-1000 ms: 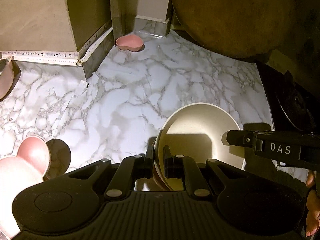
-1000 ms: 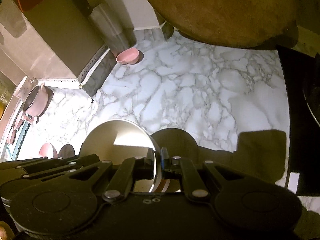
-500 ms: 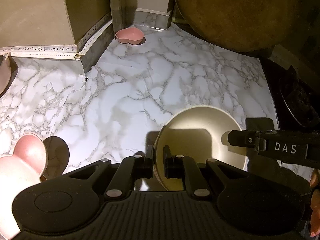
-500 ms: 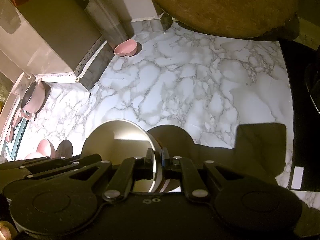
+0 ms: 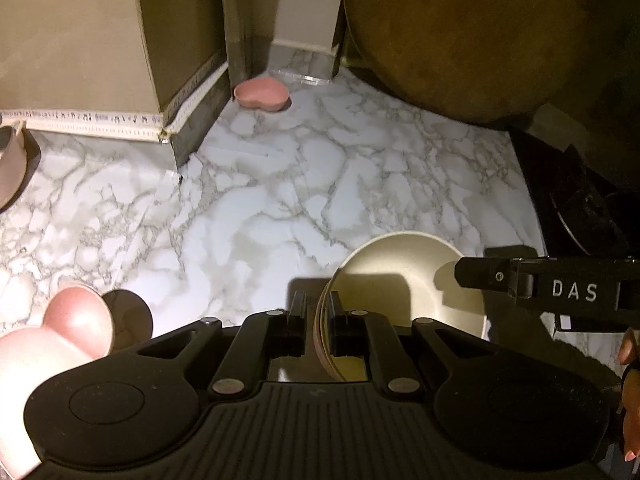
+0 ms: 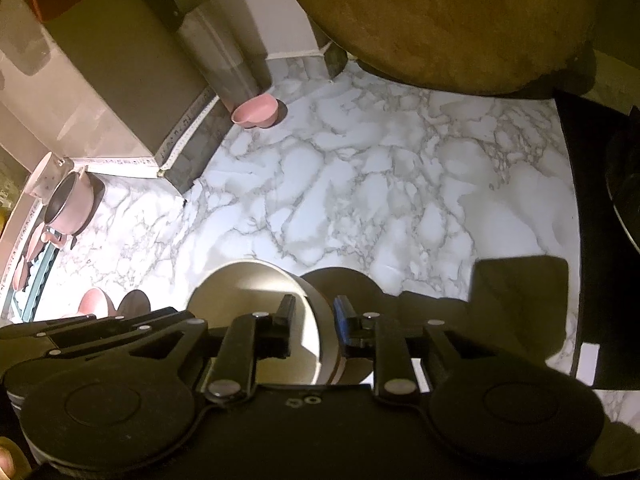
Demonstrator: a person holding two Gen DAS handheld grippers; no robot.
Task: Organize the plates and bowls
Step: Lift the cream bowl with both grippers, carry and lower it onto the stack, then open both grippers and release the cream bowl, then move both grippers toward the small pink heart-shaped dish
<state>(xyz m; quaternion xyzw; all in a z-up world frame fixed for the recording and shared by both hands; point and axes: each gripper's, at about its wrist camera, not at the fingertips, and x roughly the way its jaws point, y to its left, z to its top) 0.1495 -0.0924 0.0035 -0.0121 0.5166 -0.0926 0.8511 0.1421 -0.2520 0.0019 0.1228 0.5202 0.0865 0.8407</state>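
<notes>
A: Lower centre of both views: left gripper (image 5: 316, 326) and right gripper (image 6: 314, 326) have just spread apart, straddling cream bowl's (image 5: 404, 280) rim.
B: Released then. Bowl's on marble counter (image 5: 280, 200); placement looks done.

A home kitchen is showing itself here: a marble-patterned countertop (image 6: 360, 184) is stretching back to a corner, a black stovetop (image 6: 600, 240) is sitting at its right edge, and a big round wooden board (image 6: 440, 20) is leaning at the back. A pink pot (image 6: 70, 204) is standing at the left, and pink heart-shaped bowls (image 5: 262, 94) are lying about.
</notes>
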